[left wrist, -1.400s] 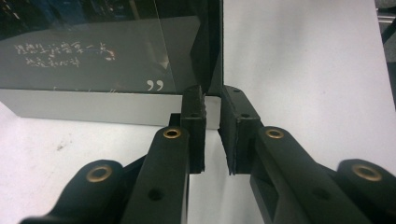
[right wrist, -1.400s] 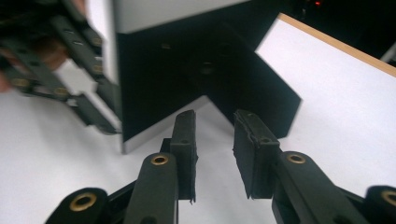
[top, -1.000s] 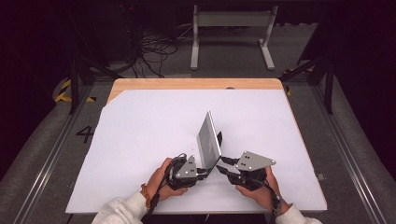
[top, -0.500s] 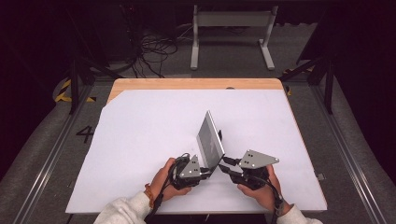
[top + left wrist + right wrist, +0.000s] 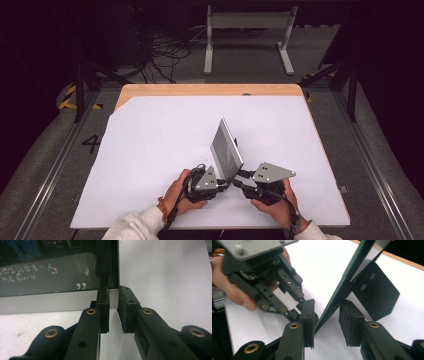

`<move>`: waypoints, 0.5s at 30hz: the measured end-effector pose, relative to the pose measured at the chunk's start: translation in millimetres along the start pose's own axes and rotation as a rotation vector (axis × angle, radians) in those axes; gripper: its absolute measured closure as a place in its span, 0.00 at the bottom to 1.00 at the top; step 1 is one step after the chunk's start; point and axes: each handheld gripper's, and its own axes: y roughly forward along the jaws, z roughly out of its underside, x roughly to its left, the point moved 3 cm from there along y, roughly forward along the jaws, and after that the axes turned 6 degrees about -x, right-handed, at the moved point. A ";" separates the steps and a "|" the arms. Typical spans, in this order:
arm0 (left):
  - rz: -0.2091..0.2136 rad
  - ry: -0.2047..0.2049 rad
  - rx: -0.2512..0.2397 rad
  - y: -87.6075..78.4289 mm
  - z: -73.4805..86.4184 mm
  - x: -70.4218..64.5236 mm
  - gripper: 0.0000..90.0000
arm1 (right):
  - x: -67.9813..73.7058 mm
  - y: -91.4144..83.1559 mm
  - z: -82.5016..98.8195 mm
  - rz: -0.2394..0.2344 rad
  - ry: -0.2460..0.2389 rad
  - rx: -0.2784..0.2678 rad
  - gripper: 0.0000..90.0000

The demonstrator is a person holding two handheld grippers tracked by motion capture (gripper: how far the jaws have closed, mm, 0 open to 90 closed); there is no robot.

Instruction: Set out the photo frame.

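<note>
— Where is the picture frame (image 5: pixel 226 149)?

— It stands tilted near the front of the white table (image 5: pixel 150 150), its stand out behind.

— Who holds it?

— The left gripper (image 5: pixel 113 311) pinches its bottom corner. The right gripper (image 5: pixel 327 322) just opened slightly, the frame's edge between its jaws, unpinched.

— Done?

— Nearly. Letting go is probably left.

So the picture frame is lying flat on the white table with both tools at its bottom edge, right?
Not quite: the picture frame stands upright on the white table, as the high view shows. The left tool and right tool are indeed at its bottom edge.
</note>
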 end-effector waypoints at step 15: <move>-0.037 -0.020 -0.014 -9.4 1.4 11.6 0.87 | -6.1 4.9 4.1 0.004 0.051 -0.007 0.80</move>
